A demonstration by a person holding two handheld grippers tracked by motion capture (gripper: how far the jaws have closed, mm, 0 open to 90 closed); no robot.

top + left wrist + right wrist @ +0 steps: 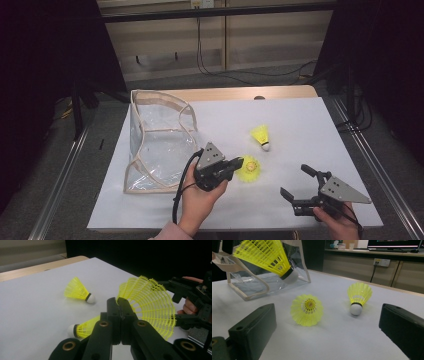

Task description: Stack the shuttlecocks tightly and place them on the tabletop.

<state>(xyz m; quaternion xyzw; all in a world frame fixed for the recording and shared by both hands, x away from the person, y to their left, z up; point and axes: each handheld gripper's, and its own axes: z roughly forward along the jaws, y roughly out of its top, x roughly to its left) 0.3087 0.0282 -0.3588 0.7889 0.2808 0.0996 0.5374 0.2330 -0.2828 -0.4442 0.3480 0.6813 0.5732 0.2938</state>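
Note:
My left gripper (238,163) (117,301) is shut on the rim of a yellow plastic shuttlecock (249,168) (150,306) (265,255) and holds it off the white sheet, cork tilted downward. Under it a second yellow shuttlecock (85,328) (307,310) lies on its side. A third one (261,135) (77,291) (359,296) lies farther back with its white cork on the sheet. My right gripper (294,181) (327,315) is open near the front right, its jaws wide apart and pointing at the shuttlecocks, nothing between them.
A clear plastic bag with beige trim (160,97) (249,288) stands open at the left of the white sheet (300,115). A bare wooden table strip (280,92) runs along the back. Metal rails flank the table.

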